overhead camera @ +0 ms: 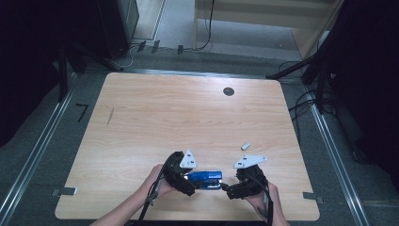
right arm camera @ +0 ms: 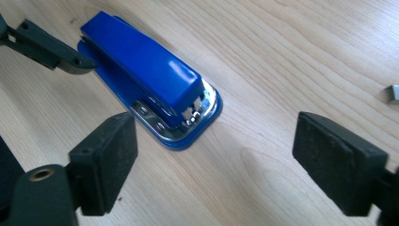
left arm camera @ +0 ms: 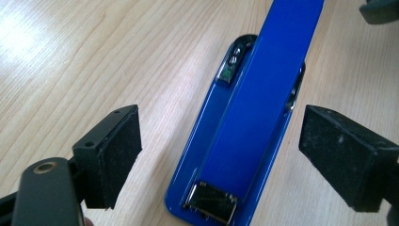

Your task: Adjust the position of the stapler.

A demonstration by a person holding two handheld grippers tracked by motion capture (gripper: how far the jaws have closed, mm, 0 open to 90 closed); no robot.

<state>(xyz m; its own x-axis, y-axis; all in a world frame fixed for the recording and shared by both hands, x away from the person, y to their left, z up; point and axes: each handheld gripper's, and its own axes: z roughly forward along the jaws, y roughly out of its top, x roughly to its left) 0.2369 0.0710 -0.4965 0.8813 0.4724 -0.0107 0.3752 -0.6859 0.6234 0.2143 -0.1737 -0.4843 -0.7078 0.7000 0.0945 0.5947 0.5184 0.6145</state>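
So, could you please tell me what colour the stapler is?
The stapler is bright blue with silver metal at its front, clearest in the right gripper view.

We note a light wooden table (overhead camera: 141, 117) with a round dark grommet (overhead camera: 228, 91) near its far edge, and a small pale block (overhead camera: 245, 146), possibly staples, at right.

the blue stapler (overhead camera: 205, 179) lies flat near the table's (overhead camera: 155, 113) front edge, hemmed in at both ends: the left gripper (overhead camera: 192, 186) sits just at its left end, the right gripper (overhead camera: 227, 190) just beyond its right end. beyond the stapler the wood lies bare and open to the far edge. obstacles there: a small grey block (overhead camera: 245, 146) back-right of the stapler, and a dark round hole (overhead camera: 228, 91) far behind it.
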